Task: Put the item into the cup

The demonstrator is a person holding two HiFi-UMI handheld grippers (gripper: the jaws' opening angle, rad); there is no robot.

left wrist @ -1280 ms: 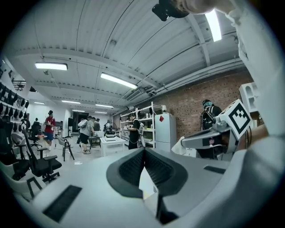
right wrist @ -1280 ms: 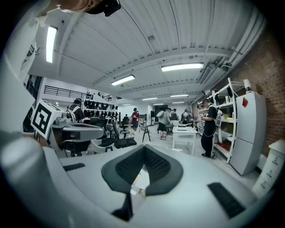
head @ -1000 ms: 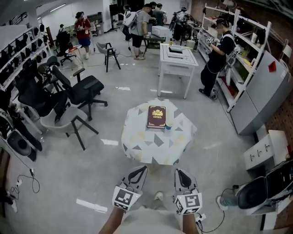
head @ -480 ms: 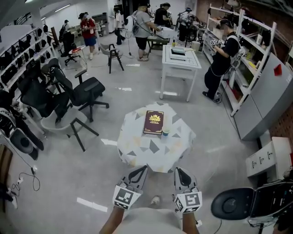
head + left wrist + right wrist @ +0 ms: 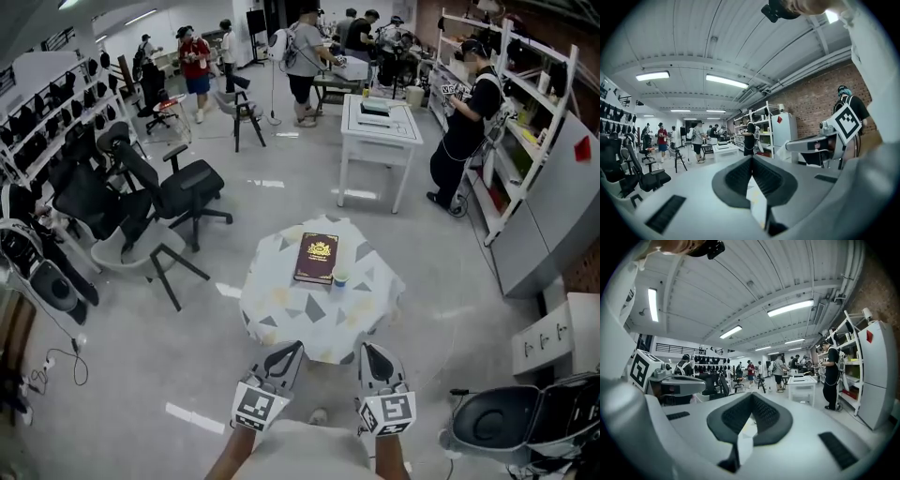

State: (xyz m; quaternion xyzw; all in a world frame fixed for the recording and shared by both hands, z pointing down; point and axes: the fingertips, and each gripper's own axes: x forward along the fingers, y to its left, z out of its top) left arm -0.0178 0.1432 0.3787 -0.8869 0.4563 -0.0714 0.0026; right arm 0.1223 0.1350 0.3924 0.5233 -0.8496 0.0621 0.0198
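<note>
This is a big open lab or workshop hall shared by many people. The floor (image 5: 450,281) is bare grey concrete, with strip lights (image 5: 726,80) on a ribbed ceiling above and a brick wall (image 5: 811,101) along one side. White metal shelving (image 5: 525,94) lines the right, with a person (image 5: 466,117) standing at it, and a wall rack of black gear (image 5: 37,131) hangs on the left. Black office chairs (image 5: 178,183) stand loose on the open floor, and a white worktop (image 5: 378,127) sits mid-room. At the far end a group of people (image 5: 305,47) is standing around more benches.
</note>
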